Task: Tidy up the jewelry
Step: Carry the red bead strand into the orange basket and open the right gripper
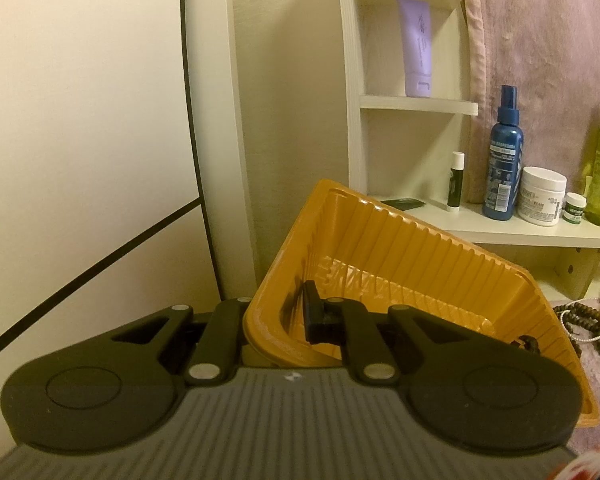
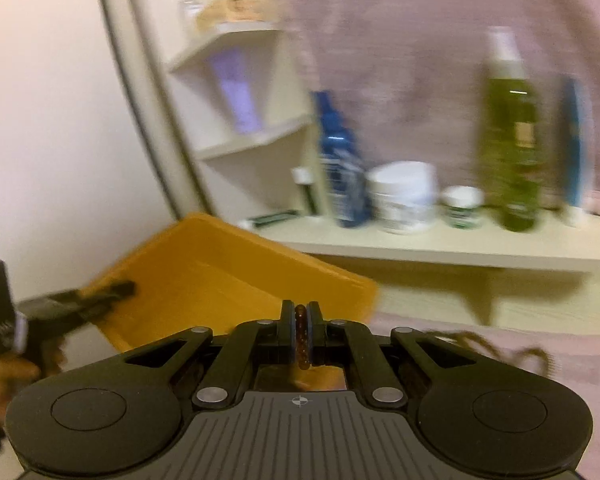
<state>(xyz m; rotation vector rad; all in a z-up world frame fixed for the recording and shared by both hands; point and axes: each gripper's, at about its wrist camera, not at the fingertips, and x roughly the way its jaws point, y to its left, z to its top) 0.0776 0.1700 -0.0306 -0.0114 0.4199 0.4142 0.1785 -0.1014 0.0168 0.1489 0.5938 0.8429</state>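
Currently left gripper [image 1: 276,320] clamps tilted orange tray [image 1: 400,248] by thin rim; light, flexy plastic. Right gripper [image 2: 301,334] pinches bead strand [image 2: 302,340]: limp, slippery, grip mid-strand.

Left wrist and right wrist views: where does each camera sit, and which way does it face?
Left wrist: on the left gripper, facing the white corner shelf; its fingers clamp the tilted orange ribbed plastic tray.
Right wrist: on the right gripper, facing the shelf, blurred; its fingers pinch a brown beaded strand.
Shared: the tray, blue spray bottle and white jar.
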